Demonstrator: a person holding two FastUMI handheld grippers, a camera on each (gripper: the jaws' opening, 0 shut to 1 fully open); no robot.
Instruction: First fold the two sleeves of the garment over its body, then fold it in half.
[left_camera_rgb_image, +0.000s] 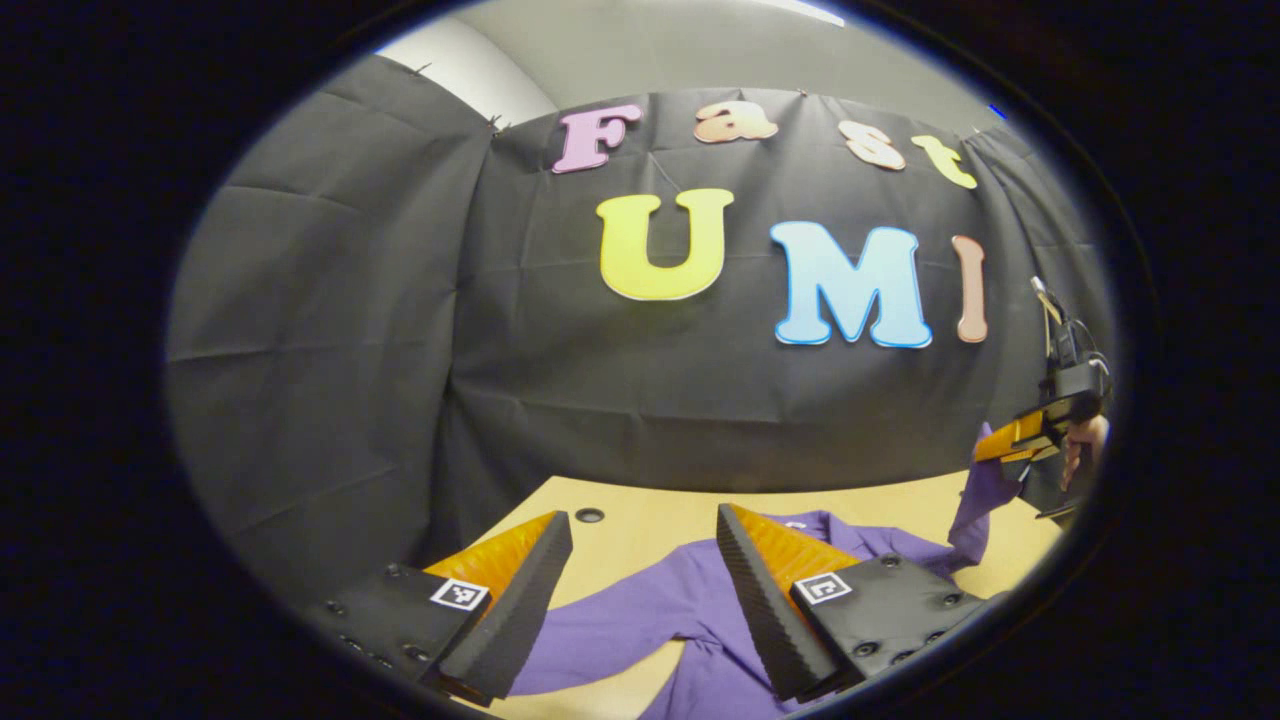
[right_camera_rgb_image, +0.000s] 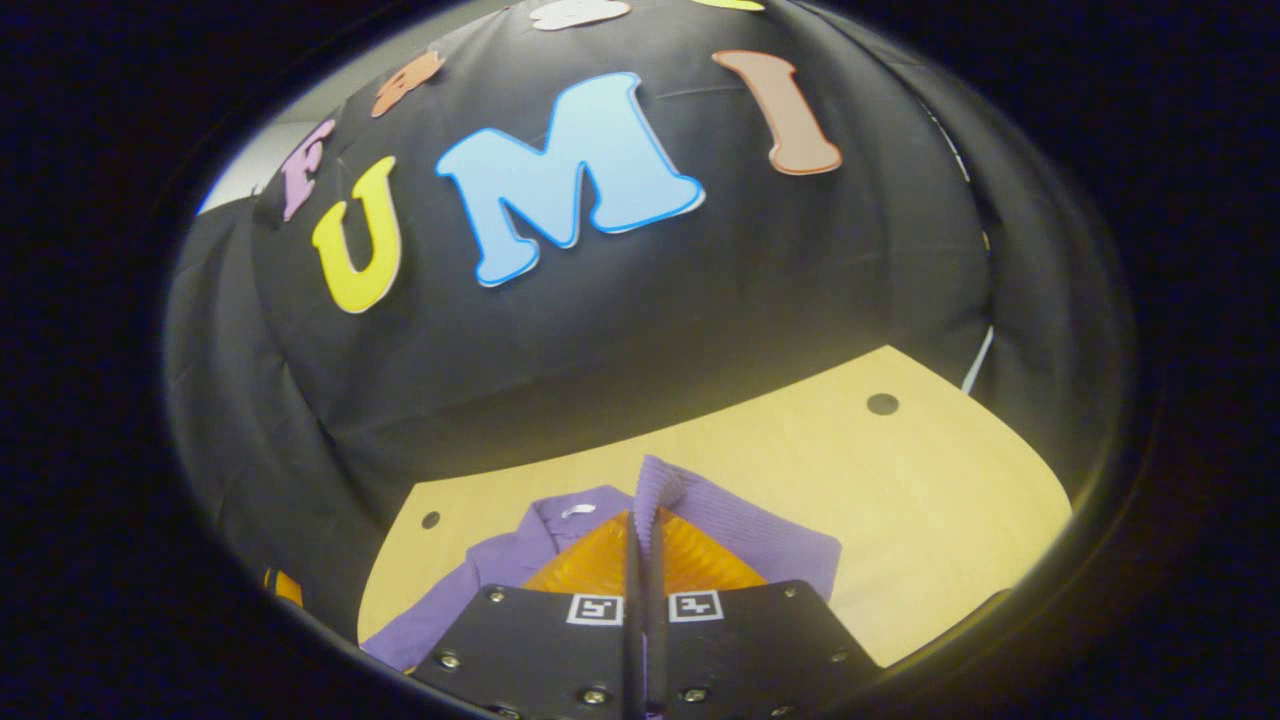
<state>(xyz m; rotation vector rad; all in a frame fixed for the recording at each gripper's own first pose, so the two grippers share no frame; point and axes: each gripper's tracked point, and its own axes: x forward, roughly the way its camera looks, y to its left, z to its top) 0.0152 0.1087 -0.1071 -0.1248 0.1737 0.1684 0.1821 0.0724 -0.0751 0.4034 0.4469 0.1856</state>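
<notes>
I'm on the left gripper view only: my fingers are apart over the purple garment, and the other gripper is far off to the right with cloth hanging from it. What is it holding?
Observer: In the right gripper view, the right gripper is closed on the ribbed cuff of a sleeve, with cloth pinched between both fingers.
Operator: Is the collar visible there?
Observer: Yes, the garment's collar lies flat on the wooden table, just left of the fingers.
Operator: What is on the table to that gripper's right?
Observer: Bare wood with a small dark round hole near the far edge.
Operator: And my own gripper?
Observer: The left gripper is open above the purple garment, holding nothing.
</notes>
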